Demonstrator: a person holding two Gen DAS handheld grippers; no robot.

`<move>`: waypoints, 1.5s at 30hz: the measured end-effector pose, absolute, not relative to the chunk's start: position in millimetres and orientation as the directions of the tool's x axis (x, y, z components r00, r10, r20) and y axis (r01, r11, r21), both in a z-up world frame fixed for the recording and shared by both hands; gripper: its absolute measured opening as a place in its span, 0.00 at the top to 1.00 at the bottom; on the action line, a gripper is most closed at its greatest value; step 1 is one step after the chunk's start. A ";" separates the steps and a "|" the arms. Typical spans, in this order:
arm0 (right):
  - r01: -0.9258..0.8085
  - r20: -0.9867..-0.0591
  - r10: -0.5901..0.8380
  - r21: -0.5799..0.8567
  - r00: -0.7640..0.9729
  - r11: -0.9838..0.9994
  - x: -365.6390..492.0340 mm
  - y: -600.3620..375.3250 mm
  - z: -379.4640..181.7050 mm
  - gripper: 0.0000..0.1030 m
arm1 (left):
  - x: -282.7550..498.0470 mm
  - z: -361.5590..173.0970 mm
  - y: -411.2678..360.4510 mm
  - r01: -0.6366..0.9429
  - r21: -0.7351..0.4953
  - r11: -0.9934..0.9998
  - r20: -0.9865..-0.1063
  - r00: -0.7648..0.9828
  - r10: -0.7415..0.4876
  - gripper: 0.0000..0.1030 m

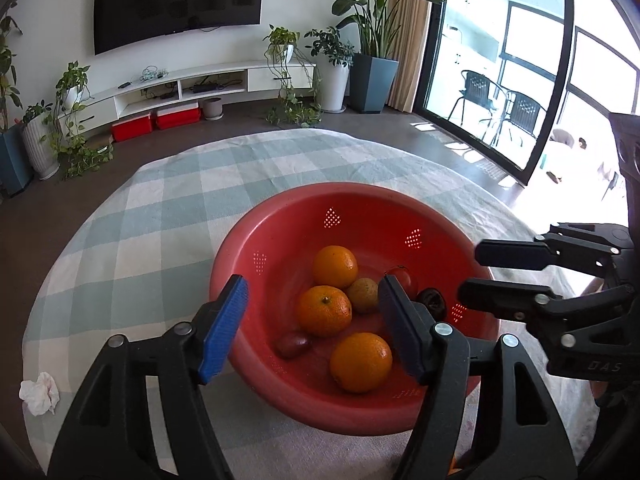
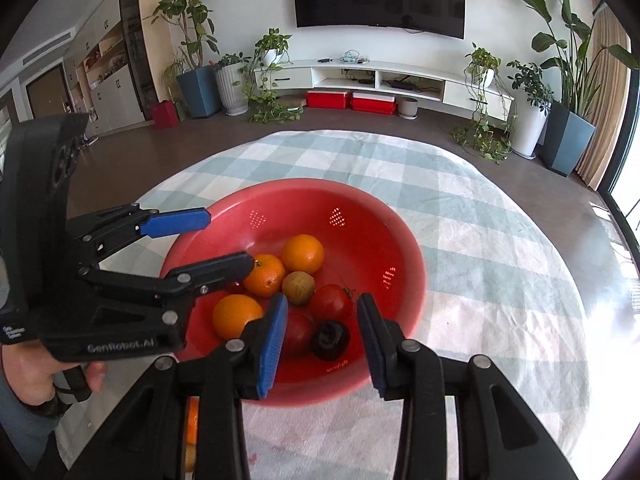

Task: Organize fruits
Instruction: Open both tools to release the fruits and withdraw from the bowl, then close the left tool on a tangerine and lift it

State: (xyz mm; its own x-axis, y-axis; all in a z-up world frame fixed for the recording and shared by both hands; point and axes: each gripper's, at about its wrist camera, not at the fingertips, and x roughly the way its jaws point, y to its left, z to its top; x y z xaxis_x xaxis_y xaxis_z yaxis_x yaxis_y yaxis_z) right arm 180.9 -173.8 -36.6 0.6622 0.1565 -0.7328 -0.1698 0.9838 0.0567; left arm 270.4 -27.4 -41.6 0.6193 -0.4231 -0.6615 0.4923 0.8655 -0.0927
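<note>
Standing apart with nothing between their pads, the left gripper's (image 1: pixel 312 328) jaws hang over the red basin's (image 1: pixel 280 216) near rim. The right gripper's (image 2: pixel 322 344) jaws gape narrower, empty too, above the basin's near side. Inside the basin lie three oranges (image 1: pixel 324 311), two tomatoes (image 2: pixel 331 303), a brownish fruit (image 2: pixel 299 288) and a dark one (image 2: pixel 330 339). The basin sits on the checked counter (image 1: pixel 160 200).
</note>
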 end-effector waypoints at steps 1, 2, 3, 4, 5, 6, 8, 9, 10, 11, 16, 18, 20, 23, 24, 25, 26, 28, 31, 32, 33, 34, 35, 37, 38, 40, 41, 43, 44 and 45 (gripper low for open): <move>-0.165 -0.726 0.163 0.070 0.668 0.984 172.2 -175.7 -33.9 0.58 | 266.7 -38.3 -26.1 0.491 -0.093 0.866 -0.657 0.624 -0.424 0.31; -0.163 -0.720 0.169 0.079 0.673 0.983 162.2 -176.4 -32.1 0.56 | 262.1 -35.3 -24.4 0.494 -0.097 0.864 -0.652 0.624 -0.430 0.29; -0.165 -0.714 0.175 0.084 0.678 0.983 150.5 -176.4 -31.2 0.56 | 256.5 -32.7 -23.2 0.501 -0.100 0.860 -0.651 0.620 -0.438 0.28; -0.166 -0.711 0.178 0.087 0.681 0.982 140.8 -176.3 -31.7 0.55 | 250.4 -30.8 -22.5 0.510 -0.102 0.854 -0.653 0.614 -0.444 0.27; -0.163 -0.711 0.182 0.095 0.679 0.982 131.7 -176.4 -33.5 0.55 | 243.1 -29.5 -22.6 0.518 -0.100 0.849 -0.656 0.607 -0.448 0.25; -0.157 -0.714 0.190 0.113 0.674 0.981 122.8 -177.2 -36.6 0.55 | 236.7 -29.2 -23.1 0.524 -0.096 0.846 -0.662 0.601 -0.448 0.23; -0.146 -0.720 0.208 0.149 0.662 0.978 108.2 -179.8 -44.3 0.55 | 221.8 -31.6 -24.6 0.525 -0.089 0.847 -0.685 0.585 -0.435 0.17; -0.140 -0.725 0.214 0.162 0.654 0.977 102.8 -180.1 -48.4 0.55 | 214.6 -33.7 -24.7 0.516 -0.090 0.852 -0.695 0.580 -0.425 0.17; -0.136 -0.729 0.219 0.172 0.649 0.976 97.9 -179.9 -52.1 0.55 | 206.7 -36.7 -24.6 0.508 -0.098 0.855 -0.706 0.571 -0.420 0.17; -0.134 -0.731 0.225 0.182 0.644 0.974 93.7 -179.5 -55.5 0.55 | 199.0 -40.9 -25.2 0.506 -0.106 0.856 -0.717 0.557 -0.418 0.17; -0.132 -0.732 0.235 0.196 0.640 0.972 82.8 -176.4 -63.4 0.55 | 169.4 -60.1 -35.5 0.490 -0.066 0.869 -0.778 0.521 -0.353 0.17; -0.135 -0.722 0.245 0.208 0.647 0.969 79.5 -176.9 -63.3 0.55 | 164.3 -66.0 -36.3 0.474 -0.062 0.879 -0.794 0.511 -0.331 0.17; -0.134 -0.715 0.248 0.213 0.654 0.968 77.3 -178.7 -62.6 0.55 | 162.2 -71.1 -36.0 0.465 -0.070 0.883 -0.805 0.497 -0.325 0.17; -0.132 -0.710 0.249 0.218 0.659 0.967 73.8 -180.7 -64.6 0.55 | 159.9 -76.6 -41.1 0.464 -0.064 0.883 -0.815 0.486 -0.315 0.18; -0.131 -0.709 0.252 0.222 0.658 0.966 73.8 -180.8 -65.4 0.55 | 159.6 -78.3 -43.5 0.467 -0.063 0.882 -0.819 0.481 -0.313 0.18; -0.131 -0.708 0.257 0.228 0.658 0.965 73.2 -181.5 -66.0 0.55 | 159.0 -80.6 -46.6 0.471 -0.062 0.880 -0.823 0.475 -0.312 0.22; -0.132 -0.707 0.260 0.231 0.658 0.964 73.0 -182.1 -66.5 0.55 | 160.3 -82.4 -50.0 0.477 -0.062 0.877 -0.828 0.466 -0.312 0.28; -0.128 -0.706 0.259 0.235 0.659 0.964 72.5 -184.9 -67.7 0.55 | 162.2 -88.1 -54.7 0.481 -0.071 0.874 -0.840 0.443 -0.312 0.42; -0.117 -0.700 0.263 0.250 0.664 0.961 71.5 -190.1 -68.2 0.55 | 166.0 -93.9 -57.3 0.480 -0.086 0.873 -0.848 0.424 -0.317 0.53; -0.114 -0.699 0.265 0.255 0.665 0.960 71.3 -191.7 -68.5 0.55 | 166.8 -95.0 -57.5 0.480 -0.087 0.873 -0.849 0.423 -0.317 0.54; -0.112 -0.698 0.266 0.259 0.665 0.959 71.0 -193.0 -68.9 0.55 | 167.0 -95.3 -57.7 0.480 -0.088 0.873 -0.848 0.424 -0.318 0.56; -0.110 -0.699 0.268 0.263 0.663 0.959 71.2 -193.7 -69.5 0.55 | 167.6 -95.6 -57.7 0.480 -0.092 0.873 -0.848 0.422 -0.322 0.59; -0.109 -0.701 0.269 0.266 0.661 0.958 71.8 -194.4 -70.3 0.55 | 168.5 -95.3 -57.7 0.481 -0.097 0.872 -0.846 0.421 -0.326 0.62; -0.108 -0.705 0.273 0.270 0.654 0.957 72.2 -194.8 -71.8 0.55 | 168.9 -94.7 -58.4 0.484 -0.101 0.869 -0.845 0.420 -0.332 0.65; -0.110 -0.706 0.274 0.270 0.653 0.957 72.0 -195.6 -72.0 0.55 | 168.9 -94.2 -58.5 0.485 -0.101 0.869 -0.844 0.420 -0.333 0.65; -0.116 -0.707 0.276 0.266 0.651 0.957 70.8 -194.1 -71.7 0.55 | 169.3 -94.4 -57.6 0.487 -0.104 0.867 -0.843 0.420 -0.337 0.65; -0.119 -0.710 0.275 0.262 0.648 0.958 70.3 -193.1 -72.1 0.55 | 168.9 -94.1 -56.9 0.488 -0.107 0.866 -0.841 0.421 -0.341 0.65; -0.130 -0.719 0.273 0.249 0.640 0.960 69.5 -188.9 -73.2 0.55 | 168.5 -93.5 -54.6 0.488 -0.117 0.865 -0.836 0.421 -0.351 0.65; -0.137 -0.722 0.273 0.242 0.635 0.961 68.9 -186.0 -73.7 0.55 | 168.0 -92.6 -53.1 0.487 -0.119 0.865 -0.833 0.425 -0.354 0.65; -0.146 -0.726 0.272 0.233 0.631 0.961 68.0 -182.3 -74.3 0.55 | 167.4 -91.3 -51.2 0.485 -0.123 0.866 -0.829 0.429 -0.358 0.65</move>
State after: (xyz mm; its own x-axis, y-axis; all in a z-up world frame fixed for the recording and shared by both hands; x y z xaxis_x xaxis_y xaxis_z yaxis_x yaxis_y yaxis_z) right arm 68.0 -182.3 -74.3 0.6310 0.2723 -0.7265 -0.1461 0.9613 0.2334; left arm 167.4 -51.2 -91.3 0.4288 -0.3582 -0.8294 0.4850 0.8658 -0.1232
